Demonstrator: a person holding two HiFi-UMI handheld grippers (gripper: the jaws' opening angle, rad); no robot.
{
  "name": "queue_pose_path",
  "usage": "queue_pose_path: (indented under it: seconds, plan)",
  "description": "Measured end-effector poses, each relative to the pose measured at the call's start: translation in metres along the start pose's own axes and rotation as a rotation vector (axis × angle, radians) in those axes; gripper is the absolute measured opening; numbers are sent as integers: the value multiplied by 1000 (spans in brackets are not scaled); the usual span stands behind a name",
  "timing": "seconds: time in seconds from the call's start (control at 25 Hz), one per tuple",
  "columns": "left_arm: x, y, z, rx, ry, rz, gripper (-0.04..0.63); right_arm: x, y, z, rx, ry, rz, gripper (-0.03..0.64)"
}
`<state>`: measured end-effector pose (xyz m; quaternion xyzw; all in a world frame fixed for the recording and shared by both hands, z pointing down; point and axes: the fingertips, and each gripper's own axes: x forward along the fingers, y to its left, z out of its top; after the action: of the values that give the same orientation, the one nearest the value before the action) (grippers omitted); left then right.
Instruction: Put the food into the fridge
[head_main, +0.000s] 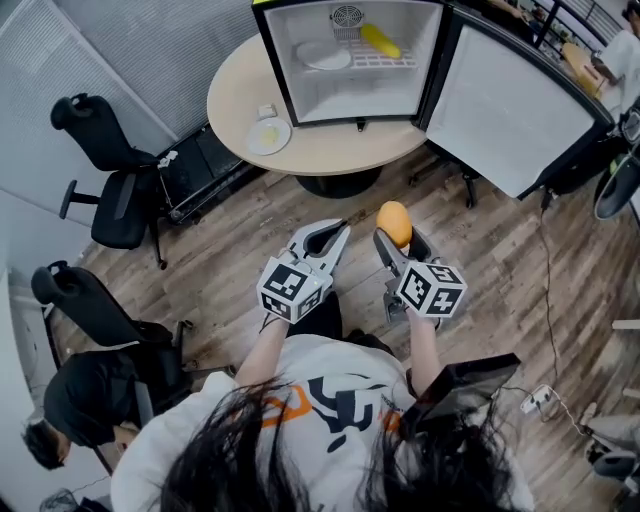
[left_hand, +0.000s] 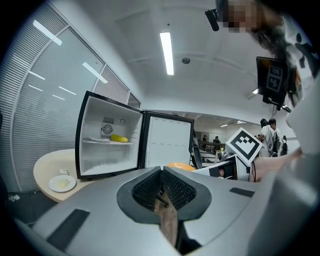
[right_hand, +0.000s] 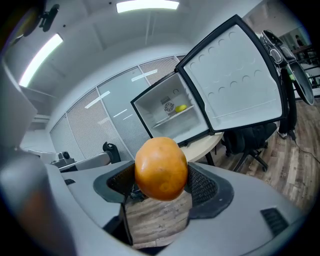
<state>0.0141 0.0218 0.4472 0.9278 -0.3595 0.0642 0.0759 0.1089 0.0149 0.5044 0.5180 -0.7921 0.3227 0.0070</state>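
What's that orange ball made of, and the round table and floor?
The orange ball looks like real fruit: matte, mottled skin, though plastic is possible. The round table seems pale laminate, smooth and even. The floor shows grained planks, wood or vinyl.

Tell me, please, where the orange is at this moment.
In the head view the orange sits just right of centre, clamped in the right tool above the wooden floor, short of the round table that carries the open fridge.
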Motion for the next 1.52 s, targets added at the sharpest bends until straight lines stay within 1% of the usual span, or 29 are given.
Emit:
queue_pose_path:
  seconds: [0.32,0.72,0.92,1.32,1.52]
  plan:
    - [42,53,7,-3,20,-32,20,53,-19,30,15,-3,-56,330]
    - [76,136,22,-24,11,-69,20,128,-20,57,27,12,-115,330]
    - [88,176,28,-38,4,-77,20,162,-14,70,27,15,-129,330]
    - [112,227,26,-51,15,-120,20,213,-19,82,47,27,-174,330]
    - [125,245,23,-53,21,-145,20,228,-27,85,64,20,-202,330]
